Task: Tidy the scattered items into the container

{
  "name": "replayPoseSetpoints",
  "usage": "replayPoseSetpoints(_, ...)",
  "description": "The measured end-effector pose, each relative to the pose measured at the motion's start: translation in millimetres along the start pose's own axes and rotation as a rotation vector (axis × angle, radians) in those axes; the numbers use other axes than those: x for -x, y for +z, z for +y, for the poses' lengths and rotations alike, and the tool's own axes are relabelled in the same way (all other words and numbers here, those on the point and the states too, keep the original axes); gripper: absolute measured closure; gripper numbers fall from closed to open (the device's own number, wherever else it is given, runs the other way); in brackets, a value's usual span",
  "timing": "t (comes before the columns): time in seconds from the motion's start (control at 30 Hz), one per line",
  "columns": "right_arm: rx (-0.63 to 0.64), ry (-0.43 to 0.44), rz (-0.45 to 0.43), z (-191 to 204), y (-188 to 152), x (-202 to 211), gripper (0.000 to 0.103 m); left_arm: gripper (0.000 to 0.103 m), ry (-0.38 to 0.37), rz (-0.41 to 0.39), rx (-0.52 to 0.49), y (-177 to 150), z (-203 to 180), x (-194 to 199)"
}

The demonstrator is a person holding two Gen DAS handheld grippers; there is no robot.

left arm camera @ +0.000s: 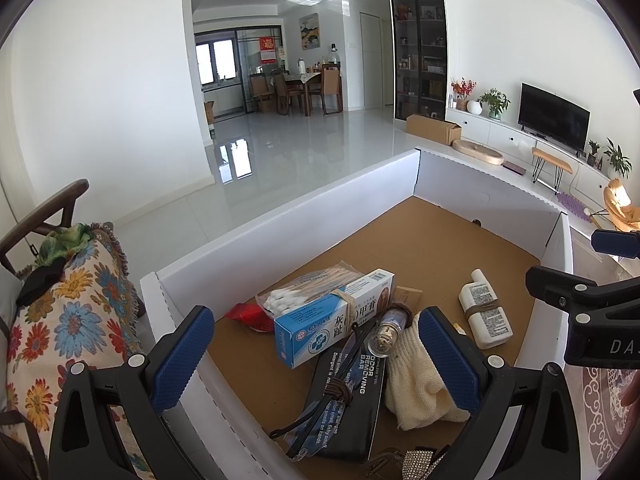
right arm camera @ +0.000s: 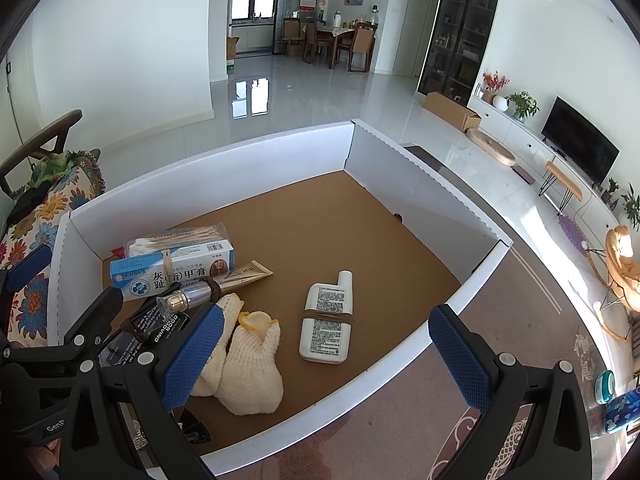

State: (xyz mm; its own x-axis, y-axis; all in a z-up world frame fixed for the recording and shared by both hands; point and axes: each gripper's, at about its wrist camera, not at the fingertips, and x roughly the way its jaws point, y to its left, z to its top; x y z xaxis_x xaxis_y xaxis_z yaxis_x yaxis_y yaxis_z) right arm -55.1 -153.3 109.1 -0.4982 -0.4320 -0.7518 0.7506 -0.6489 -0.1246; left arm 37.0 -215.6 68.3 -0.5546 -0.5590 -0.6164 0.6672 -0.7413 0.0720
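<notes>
Both pairs of jaws stand released and hold nothing above the white box [right arm camera: 208, 168], where most items already lie. What is left outside, I judge, are the small blue jars [right arm camera: 622, 408] on the tabletop [right arm camera: 400, 420], past the box's right wall. They sit just right of my right gripper [right arm camera: 324, 356], well apart from my left gripper [left arm camera: 316, 354], which hangs over the cream socks [left arm camera: 416, 384] and blue medicine carton [left arm camera: 320, 320].
</notes>
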Motion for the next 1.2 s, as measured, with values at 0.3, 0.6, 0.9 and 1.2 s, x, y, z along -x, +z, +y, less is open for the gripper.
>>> replayPoseSetpoints(0.3, -0.046, 0.019, -0.037, -11, 13, 17, 0.001, 0.0, -0.043, 0.085, 0.076, 2, 12, -5)
replayPoseSetpoints(0.6, -0.056, 0.051, -0.094, -9, 31, 49, 0.001, 0.0, -0.055, 0.013, 0.065, 22, 13, 40)
replayPoseSetpoints(0.9, -0.082, 0.095, -0.034, -11, 38, 63, 0.001, 0.0, -0.059, 0.013, 0.064, 29, 17, 66)
replayPoseSetpoints(1.2, -0.104, 0.114, -0.002, -15, 32, 64, 0.001, 0.0, -0.078, 0.012, 0.058, 34, 12, 71)
